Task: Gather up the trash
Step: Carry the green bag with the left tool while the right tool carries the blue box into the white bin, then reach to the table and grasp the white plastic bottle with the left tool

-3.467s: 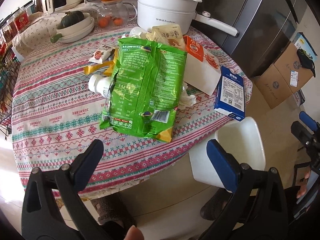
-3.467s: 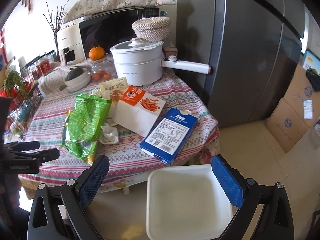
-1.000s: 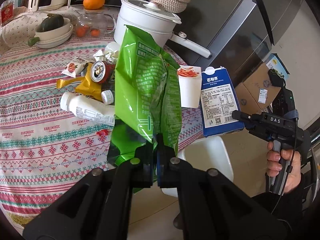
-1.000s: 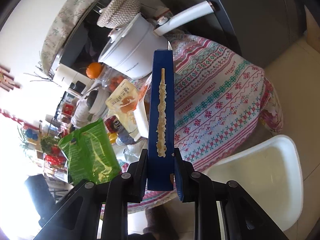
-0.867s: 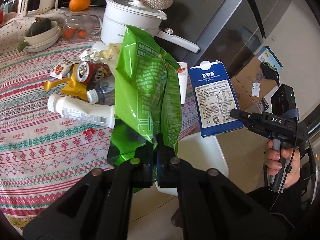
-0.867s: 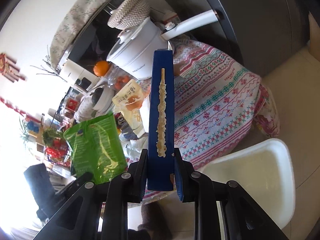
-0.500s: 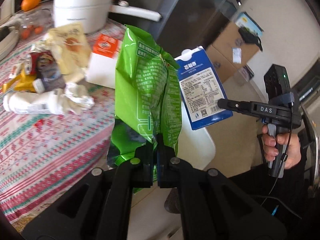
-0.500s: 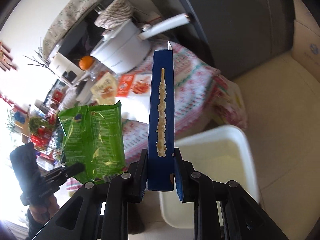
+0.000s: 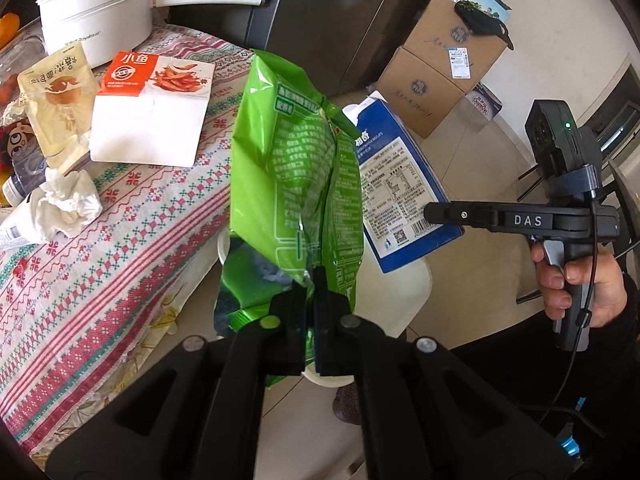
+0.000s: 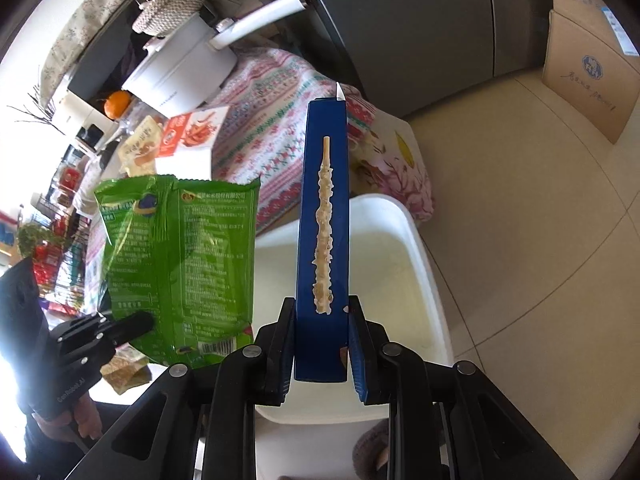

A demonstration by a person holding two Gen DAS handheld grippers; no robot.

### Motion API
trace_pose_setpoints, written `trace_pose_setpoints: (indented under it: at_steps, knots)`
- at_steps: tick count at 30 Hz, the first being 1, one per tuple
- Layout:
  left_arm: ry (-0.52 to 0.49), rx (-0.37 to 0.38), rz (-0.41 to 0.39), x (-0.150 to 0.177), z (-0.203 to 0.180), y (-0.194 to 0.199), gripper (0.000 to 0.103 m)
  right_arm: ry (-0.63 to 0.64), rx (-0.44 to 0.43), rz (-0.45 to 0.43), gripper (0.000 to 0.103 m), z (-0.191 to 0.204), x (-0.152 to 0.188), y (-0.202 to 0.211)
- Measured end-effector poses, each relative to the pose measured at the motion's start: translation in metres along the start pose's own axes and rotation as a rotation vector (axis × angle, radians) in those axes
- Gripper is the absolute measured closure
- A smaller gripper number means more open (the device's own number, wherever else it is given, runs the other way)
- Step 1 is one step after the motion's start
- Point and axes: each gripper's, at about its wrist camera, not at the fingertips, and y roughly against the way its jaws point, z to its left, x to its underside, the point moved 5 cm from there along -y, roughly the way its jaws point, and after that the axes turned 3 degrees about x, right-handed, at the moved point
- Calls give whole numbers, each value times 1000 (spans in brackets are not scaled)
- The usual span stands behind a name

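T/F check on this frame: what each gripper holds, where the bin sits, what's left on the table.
1. The left gripper is shut on the green snack bag. True.
2. The right gripper is empty. False: its fingers clamp the blue carton.
3. The white bin stands on the table. False: it is on the floor beside the table, below both held items.
4. The orange-and-white box lies on the tablecloth. True.
5. The white pot is in the bin. False: it stands on the table.
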Motion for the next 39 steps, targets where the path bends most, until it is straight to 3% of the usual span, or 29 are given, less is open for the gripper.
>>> trace_pose_setpoints:
  at_steps: [5,9,12,16,21,31,39]
  knots:
    - [-29,-25,-9,-4,-6,-6,96,3,25,22,78,-5,4,-4]
    - [-47,-78,-34,-10,-9,-5,49,-42,31,41,68,-11,4,-5]
    - [-53,-135,-64,-14,-5,5,40,-48,47,25,52,-8,-1,-2]
    - [-34,-215,-102,-16,9,21,25,-16,70,-8,45,1,-7,4]
    - [9,-259,-120,-12,30,38,22,23,81,-16,43,22,-13,3]
    - [107,-334,-139,-15,70,58,19,80,93,-36,29,66,-30,-5]
    - [240,-399,-159,-26,132,78,18,135,101,-53,22,106,-45,-15]
